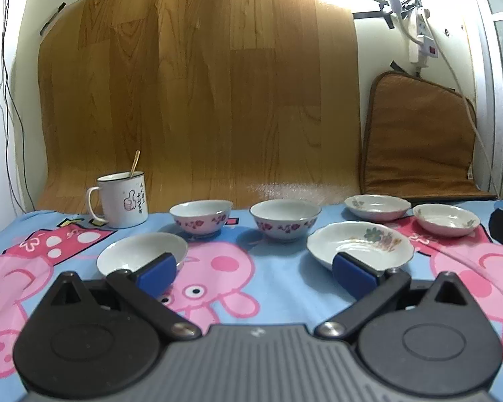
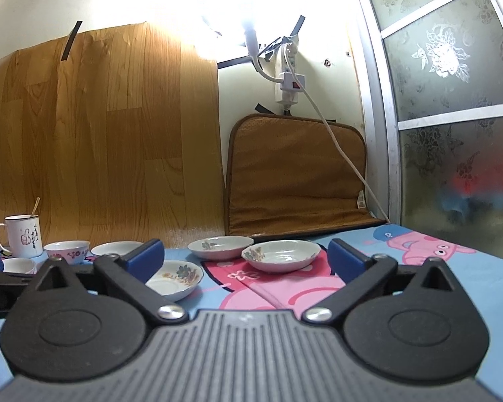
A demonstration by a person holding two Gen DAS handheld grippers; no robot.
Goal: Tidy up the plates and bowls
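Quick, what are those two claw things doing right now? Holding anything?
Left gripper: open, holding nothing.
Right gripper: open, holding nothing.

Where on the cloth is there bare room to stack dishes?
Free: the near strip between the left gripper and the two flowered bowls, and the cloth right of the nearest right-hand plate. Crowded: the back row from mug to plates.

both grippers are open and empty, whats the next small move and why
Probably ease the left gripper forward to the nearest bowl by its left finger: three bowls and three plates lie singly on the cloth, nothing stacked, and that bowl is closest.
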